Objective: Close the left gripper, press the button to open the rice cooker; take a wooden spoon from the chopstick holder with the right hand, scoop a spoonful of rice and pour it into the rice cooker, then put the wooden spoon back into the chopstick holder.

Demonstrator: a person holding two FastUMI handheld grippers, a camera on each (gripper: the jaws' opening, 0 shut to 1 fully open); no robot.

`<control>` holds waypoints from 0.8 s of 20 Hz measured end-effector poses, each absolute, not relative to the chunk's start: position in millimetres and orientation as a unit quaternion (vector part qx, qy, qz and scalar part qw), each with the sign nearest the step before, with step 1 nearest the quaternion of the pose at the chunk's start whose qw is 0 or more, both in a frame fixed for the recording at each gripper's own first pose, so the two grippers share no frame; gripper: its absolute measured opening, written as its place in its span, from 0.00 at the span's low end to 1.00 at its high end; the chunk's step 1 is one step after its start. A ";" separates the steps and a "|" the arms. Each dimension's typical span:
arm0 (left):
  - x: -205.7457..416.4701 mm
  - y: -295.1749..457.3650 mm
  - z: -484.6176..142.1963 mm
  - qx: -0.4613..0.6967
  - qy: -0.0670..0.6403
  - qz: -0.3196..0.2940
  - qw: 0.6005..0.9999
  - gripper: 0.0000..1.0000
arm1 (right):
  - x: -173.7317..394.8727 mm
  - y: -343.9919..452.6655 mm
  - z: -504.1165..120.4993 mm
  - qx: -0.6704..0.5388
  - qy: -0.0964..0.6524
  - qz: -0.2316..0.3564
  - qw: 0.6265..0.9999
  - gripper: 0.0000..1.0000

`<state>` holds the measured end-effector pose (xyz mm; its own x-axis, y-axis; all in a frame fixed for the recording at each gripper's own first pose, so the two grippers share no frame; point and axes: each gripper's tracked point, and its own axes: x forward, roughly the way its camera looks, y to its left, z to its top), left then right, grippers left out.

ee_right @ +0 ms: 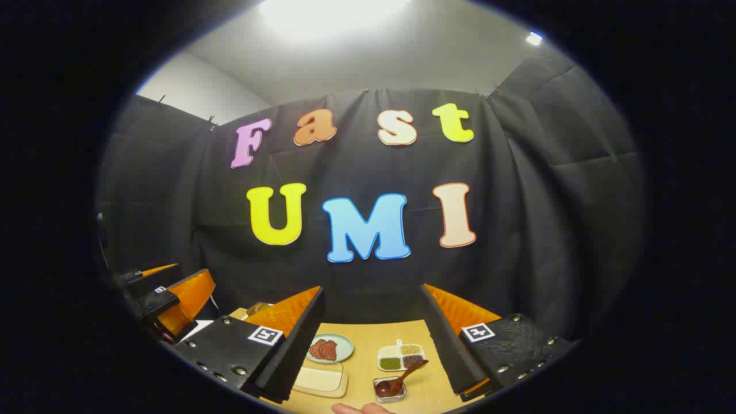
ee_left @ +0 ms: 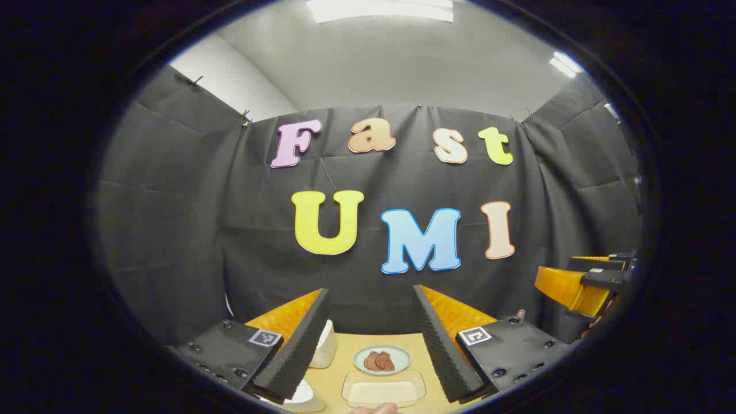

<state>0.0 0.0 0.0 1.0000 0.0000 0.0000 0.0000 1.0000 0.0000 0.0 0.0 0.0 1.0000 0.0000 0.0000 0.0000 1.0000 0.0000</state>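
1. Wooden spoon: it leans in a small clear dish on the table, between the right gripper's wide-open fingers, which hold nothing.
2. Left gripper: fingers spread wide, empty, above a plate of meat and a clear tray.
3. A divided dish of grains sits just behind the spoon.

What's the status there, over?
Left claw open, holding nothing. Right claw open, holding nothing. Spoon rests in a small clear dish on the table. Nothing blocks it.
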 end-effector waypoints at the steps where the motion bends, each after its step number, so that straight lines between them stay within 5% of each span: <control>1: 2.4 -2.5 -2.4 0.006 0.001 0.001 1.000 0.94 | 1.7 -4.7 0.0 0.001 -0.001 -0.003 1.000 0.97; 16: 11.3 -9.4 -1.3 -0.019 0.006 -0.016 1.000 0.94 | 4.5 -13.7 -4.8 -0.010 0.009 -0.020 1.000 0.97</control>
